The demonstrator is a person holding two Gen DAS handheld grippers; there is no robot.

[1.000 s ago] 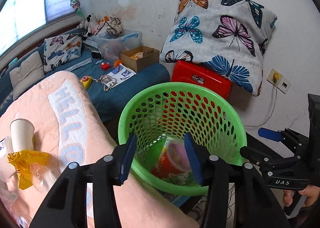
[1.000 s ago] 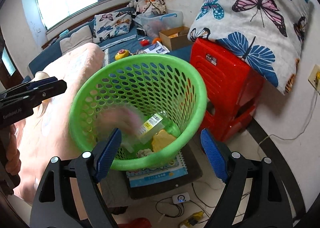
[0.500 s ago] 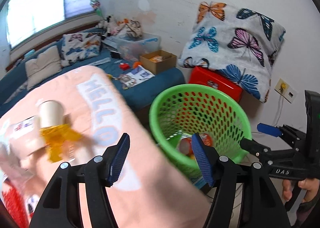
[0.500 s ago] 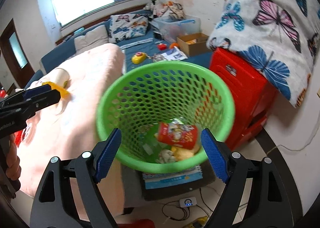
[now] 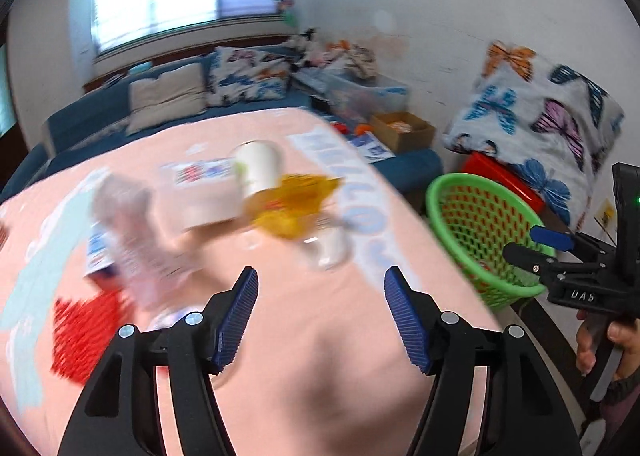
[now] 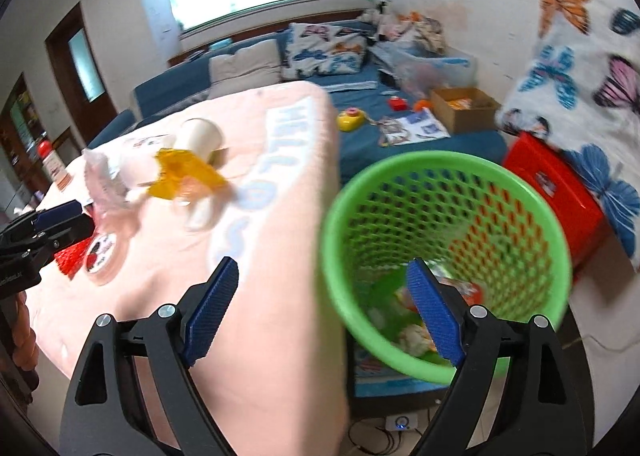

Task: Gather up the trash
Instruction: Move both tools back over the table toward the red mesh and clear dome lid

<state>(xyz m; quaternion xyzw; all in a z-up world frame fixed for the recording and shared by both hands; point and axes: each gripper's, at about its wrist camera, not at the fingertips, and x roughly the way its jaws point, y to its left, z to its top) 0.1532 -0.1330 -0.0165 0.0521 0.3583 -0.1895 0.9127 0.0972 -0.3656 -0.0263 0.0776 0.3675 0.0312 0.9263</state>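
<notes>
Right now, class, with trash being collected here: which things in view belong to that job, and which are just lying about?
Belongs to the job:
green basket
paper cup
yellow wrapper
left gripper
right gripper

Just lying about:
butterfly pillow
cardboard box
red stool

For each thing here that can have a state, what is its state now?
Left claw: open, nothing between its fingers.
Right claw: open, nothing held.
Green basket: upright, trash at the bottom.
White paper cup: lying on its side on the pink blanket.
Cardboard box: open on top.
</notes>
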